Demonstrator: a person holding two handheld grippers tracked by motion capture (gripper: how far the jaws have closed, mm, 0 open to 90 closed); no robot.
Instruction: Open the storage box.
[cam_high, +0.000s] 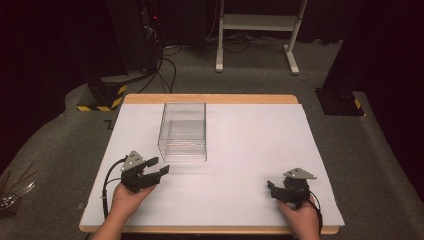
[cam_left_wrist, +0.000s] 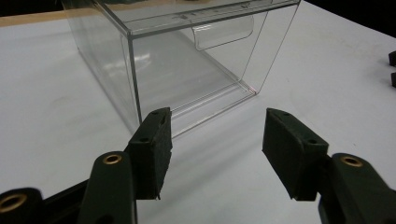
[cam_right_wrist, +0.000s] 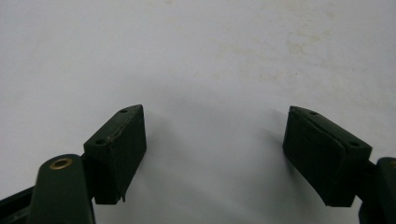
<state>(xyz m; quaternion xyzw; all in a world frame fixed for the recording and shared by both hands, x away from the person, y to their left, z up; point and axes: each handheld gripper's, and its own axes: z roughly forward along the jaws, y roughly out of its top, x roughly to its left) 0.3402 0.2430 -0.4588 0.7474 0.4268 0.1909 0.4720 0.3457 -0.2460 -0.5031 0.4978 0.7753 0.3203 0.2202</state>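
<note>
A clear plastic box (cam_high: 183, 131) stands on the white table sheet (cam_high: 250, 145), left of centre. In the left gripper view the clear plastic box (cam_left_wrist: 187, 60) lies just ahead, empty, with a small handle tab on its far wall. My left gripper (cam_high: 161, 167) is held low near the box's near left corner, open, nothing between its jaws; the left gripper (cam_left_wrist: 215, 144) points at the box's near edge. My right gripper (cam_high: 271, 189) rests at the front right, tilted down at bare table. The right gripper (cam_right_wrist: 214, 140) is open and holds nothing.
The table has a wooden rim (cam_high: 210, 98) at the far edge. Beyond it on the carpet stand a white frame (cam_high: 260, 30), dark stands with yellow-black hazard tape (cam_high: 102, 97) and cables (cam_high: 165, 70).
</note>
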